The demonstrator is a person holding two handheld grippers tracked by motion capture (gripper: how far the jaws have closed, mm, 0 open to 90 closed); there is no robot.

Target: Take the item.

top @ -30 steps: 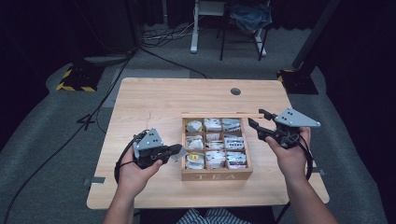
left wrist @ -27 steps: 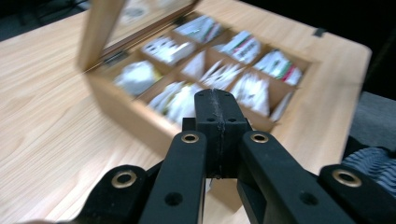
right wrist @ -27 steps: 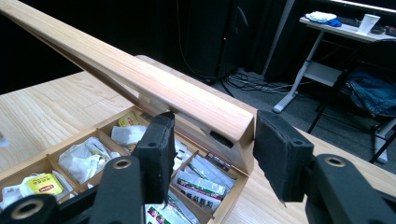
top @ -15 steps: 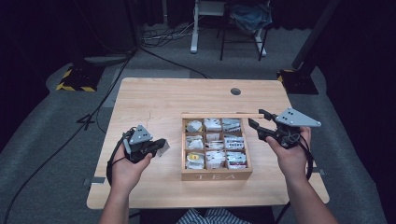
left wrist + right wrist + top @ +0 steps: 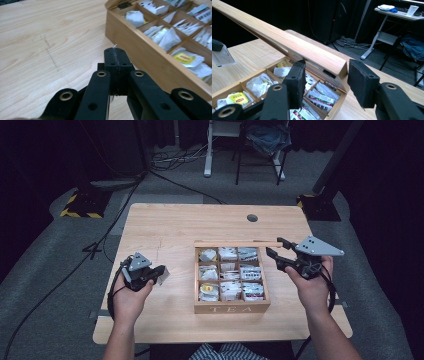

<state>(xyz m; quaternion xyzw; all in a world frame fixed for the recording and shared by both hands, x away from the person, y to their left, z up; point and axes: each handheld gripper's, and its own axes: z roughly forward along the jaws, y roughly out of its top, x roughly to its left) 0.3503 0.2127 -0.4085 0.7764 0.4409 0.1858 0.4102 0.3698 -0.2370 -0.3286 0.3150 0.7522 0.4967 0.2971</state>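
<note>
A: Holding a small white paper tea bag in the left gripper, jaws clamped flat on it, over bare table left of the compartmented wooden tea box.

B: Thread visible?

A: A thin white strand pokes out of the pinched seam in the left gripper view.

B: Right side?

A: Right gripper jaws apart, nothing between the pads. It sits at the box's right edge, by the raised wooden lid.

The high view looks down from above on the whole desk; both gripper views sit low and close, sharing the tea box.
</note>
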